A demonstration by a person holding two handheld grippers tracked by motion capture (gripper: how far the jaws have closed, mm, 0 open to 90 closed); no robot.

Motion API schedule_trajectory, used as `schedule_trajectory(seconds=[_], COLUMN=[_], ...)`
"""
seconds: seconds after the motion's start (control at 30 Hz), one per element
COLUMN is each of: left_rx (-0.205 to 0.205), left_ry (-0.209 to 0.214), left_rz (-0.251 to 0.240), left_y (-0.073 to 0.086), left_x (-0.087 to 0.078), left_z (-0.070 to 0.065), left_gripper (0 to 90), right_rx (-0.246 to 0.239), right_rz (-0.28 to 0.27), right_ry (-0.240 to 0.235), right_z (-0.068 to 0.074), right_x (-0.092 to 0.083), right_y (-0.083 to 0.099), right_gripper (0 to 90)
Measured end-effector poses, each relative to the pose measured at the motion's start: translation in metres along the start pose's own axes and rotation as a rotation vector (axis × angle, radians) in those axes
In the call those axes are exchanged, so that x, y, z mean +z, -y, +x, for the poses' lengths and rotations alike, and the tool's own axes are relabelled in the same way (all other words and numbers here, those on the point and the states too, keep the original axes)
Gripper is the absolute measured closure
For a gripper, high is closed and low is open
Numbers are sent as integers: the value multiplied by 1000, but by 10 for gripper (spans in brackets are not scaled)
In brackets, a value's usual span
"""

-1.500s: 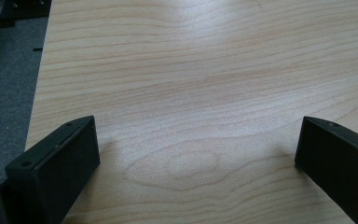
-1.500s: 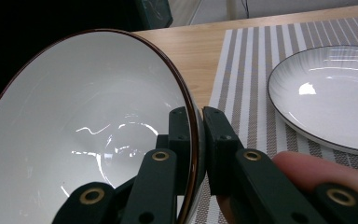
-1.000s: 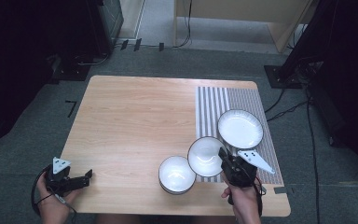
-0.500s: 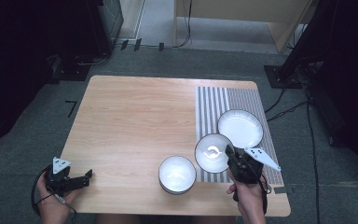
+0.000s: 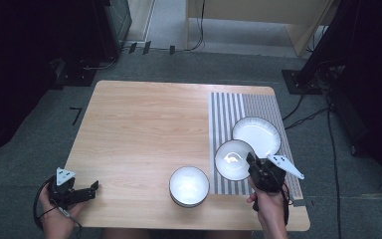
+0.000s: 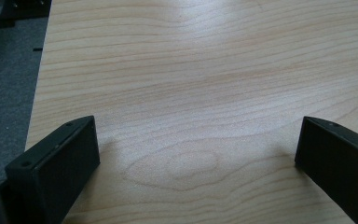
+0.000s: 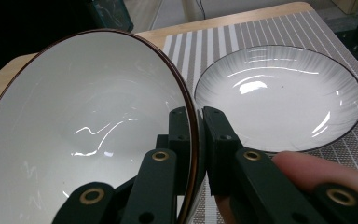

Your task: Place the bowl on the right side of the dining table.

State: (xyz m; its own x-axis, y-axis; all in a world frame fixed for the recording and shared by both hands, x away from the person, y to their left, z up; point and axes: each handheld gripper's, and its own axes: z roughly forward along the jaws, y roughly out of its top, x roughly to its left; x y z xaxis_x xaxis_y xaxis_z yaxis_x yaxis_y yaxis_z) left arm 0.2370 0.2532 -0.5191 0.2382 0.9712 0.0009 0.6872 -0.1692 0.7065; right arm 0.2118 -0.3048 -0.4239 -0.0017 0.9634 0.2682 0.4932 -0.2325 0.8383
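Partly hidden behind the right gripper [image 5: 252, 167], the bowl [image 5: 233, 159] sits at the near left of the striped mat [image 5: 224, 107], its rim pinched between the closed jaws, and the right gripper view cuts off its near side. Just beyond it on the mat lies a plate [image 5: 256, 136], with a second bowl [image 5: 189, 185] on the bare table [image 5: 139, 124] to its left. Well apart at the near left corner, the left gripper [image 5: 90, 189] rests with jaws spread wide over empty wood.

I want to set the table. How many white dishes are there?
3. One bowl sits on the bare wood, a second bowl is gripped by the right gripper over the striped mat, and a plate lies on that mat.
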Motion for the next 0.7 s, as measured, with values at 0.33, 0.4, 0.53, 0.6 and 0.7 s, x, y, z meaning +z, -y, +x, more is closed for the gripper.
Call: schedule_trajectory(seconds=[0.33, 0.4, 0.53, 0.6, 0.7], left_rx=[0, 0, 0, 0, 0], left_ry=[0, 0, 0, 0, 0], left_rz=[0, 0, 0, 0, 0], left_y=[0, 0, 0, 0, 0], left_x=[0, 0, 0, 0, 0], left_z=[0, 0, 0, 0, 0], left_gripper=[0, 0, 0, 0, 0], right_rx=[28, 35, 43, 43, 47], right_rz=[14, 17, 16, 19, 25], right_ry=[30, 36, 46, 51, 55], right_z=[-15, -17, -21, -23, -27], right_x=[11, 12, 17, 19, 22], right_y=[-1, -2, -3, -3, -2], right_gripper=[840, 840, 840, 840, 840])
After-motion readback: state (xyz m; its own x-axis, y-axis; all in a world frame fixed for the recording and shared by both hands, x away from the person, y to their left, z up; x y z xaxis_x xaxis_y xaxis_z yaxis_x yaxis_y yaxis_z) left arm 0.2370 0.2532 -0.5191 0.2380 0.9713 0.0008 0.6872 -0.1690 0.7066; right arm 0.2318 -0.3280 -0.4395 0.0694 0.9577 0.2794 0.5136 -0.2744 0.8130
